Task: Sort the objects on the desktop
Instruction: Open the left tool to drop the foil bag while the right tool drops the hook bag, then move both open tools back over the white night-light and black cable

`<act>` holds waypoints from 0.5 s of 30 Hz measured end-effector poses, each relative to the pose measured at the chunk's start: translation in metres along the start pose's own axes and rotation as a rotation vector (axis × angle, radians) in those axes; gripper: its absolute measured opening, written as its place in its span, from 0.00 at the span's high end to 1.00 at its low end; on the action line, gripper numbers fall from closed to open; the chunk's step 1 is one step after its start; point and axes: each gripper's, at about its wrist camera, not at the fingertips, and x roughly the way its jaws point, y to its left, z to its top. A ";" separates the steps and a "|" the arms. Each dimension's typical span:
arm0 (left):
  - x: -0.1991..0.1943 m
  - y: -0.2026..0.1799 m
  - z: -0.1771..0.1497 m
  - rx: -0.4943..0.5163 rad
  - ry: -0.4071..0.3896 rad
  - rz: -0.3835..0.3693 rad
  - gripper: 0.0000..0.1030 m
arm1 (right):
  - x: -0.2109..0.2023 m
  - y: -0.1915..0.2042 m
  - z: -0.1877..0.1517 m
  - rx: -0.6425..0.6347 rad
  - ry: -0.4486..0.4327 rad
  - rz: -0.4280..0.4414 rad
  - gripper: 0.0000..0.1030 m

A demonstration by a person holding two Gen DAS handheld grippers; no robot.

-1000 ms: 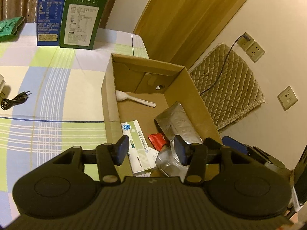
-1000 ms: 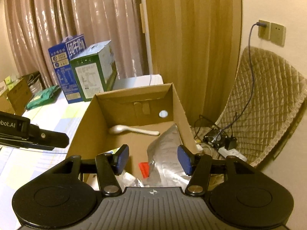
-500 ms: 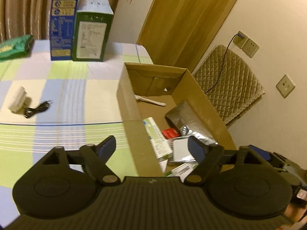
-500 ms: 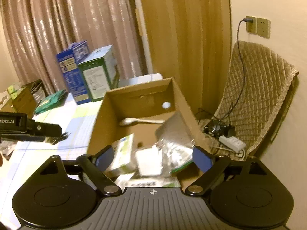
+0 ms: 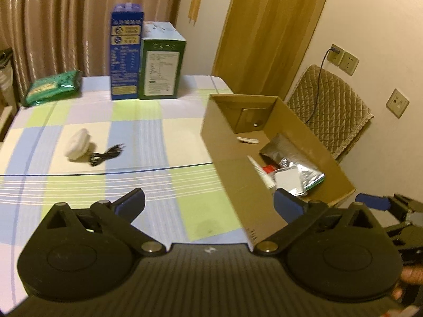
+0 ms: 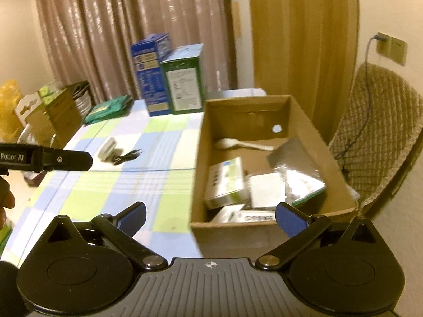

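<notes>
My left gripper [image 5: 208,202] and right gripper [image 6: 210,215] opening wide — both empty (nothing between pads), cardboard box [image 6: 327,155] ahead, white charger [image 5: 78,146] on table.

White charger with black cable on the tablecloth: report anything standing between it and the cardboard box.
Nothing visible: only bare checked tablecloth separates the white charger with black cable from the open cardboard box's near wall.

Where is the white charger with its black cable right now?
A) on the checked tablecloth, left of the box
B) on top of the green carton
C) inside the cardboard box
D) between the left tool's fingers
A: the white charger lies on the checked tablecloth, well left of the cardboard box.
</notes>
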 end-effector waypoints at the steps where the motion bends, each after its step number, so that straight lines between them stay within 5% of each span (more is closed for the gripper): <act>1: -0.005 0.004 -0.005 0.005 -0.004 0.011 0.01 | -0.001 0.005 -0.002 -0.004 0.001 0.008 0.02; 15: -0.060 0.075 -0.052 -0.068 -0.033 0.162 0.01 | -0.014 0.059 -0.003 -0.059 -0.038 0.106 0.02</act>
